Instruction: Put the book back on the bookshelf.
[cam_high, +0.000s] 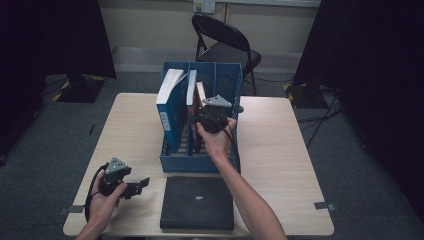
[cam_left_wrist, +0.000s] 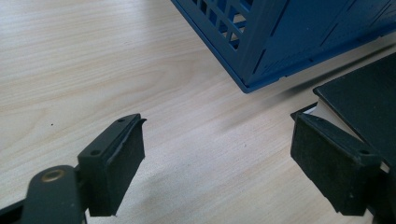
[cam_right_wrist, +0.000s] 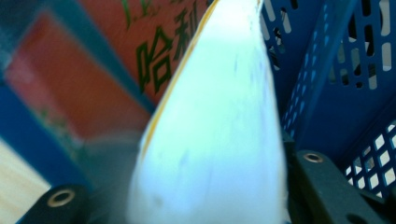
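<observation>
We are working at a light wooden table (cam_high: 280, 150) with a blue file rack (cam_high: 200, 162) standing in its middle. Our right gripper (cam_high: 212, 117) is reaching down into the rack's middle compartment, where a book with a red cover (cam_high: 200, 95) is standing on edge. In the right gripper view, that book's white page edge (cam_right_wrist: 215, 140) is sitting directly between the two black jaws, with the red cover and its green characters (cam_right_wrist: 159, 65) behind it and the rack's perforated blue wall (cam_right_wrist: 345, 70) to the side. The jaws are straddling the book; whether the pads are actually pressing on it we cannot tell, since the close view is blurred.

A larger blue book (cam_high: 169, 107) is leaning in the rack's left compartment, and another thin book (cam_high: 191, 87) is standing between the two.

Our left gripper (cam_high: 131, 186) is hovering just above the table at the near left, jaws spread wide with nothing between them. A black book (cam_high: 197, 202) is lying flat in front of the rack, its corner (cam_left_wrist: 364, 93) just beside one left jaw.
</observation>
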